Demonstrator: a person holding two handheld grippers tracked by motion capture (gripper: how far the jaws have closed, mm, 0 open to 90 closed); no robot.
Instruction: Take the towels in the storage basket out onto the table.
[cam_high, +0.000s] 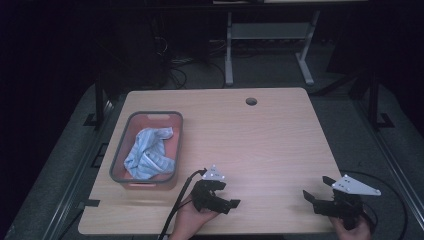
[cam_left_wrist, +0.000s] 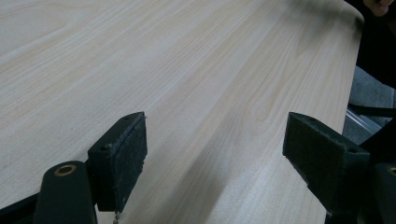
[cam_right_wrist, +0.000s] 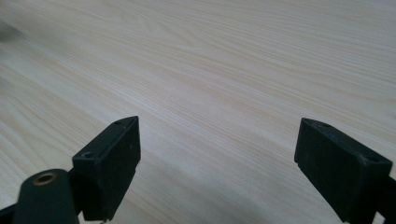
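Both hands sit at the near worktop (cam_high: 260, 140) edge, left tool (cam_high: 223, 196) and right tool (cam_high: 318, 190) spread wide holding nothing, probably parked ready since the striped cloth (cam_high: 149, 153) lies bunched in the bin (cam_high: 118, 155) far left.

bench (cam_left_wrist: 196, 70): pale wood-grain laminate, smooth, low satin sheen; fine straight grain lines seen in both gripper views
basket (cam_high: 120, 155): moulded plastic, grey rim over reddish walls, matt
cloth (cam_high: 150, 152): soft woven fabric, light blue with thin pale stripes, crumpled, matt
left gripper (cam_left_wrist: 215, 158): black matt plastic body; jaws faced with dark, slightly fuzzy pads, frayed at one edge; brass-coloured insert
right gripper (cam_right_wrist: 217, 163): black matt plastic, smoother faces; grey plate (cam_high: 356, 185) flat, dull metal look
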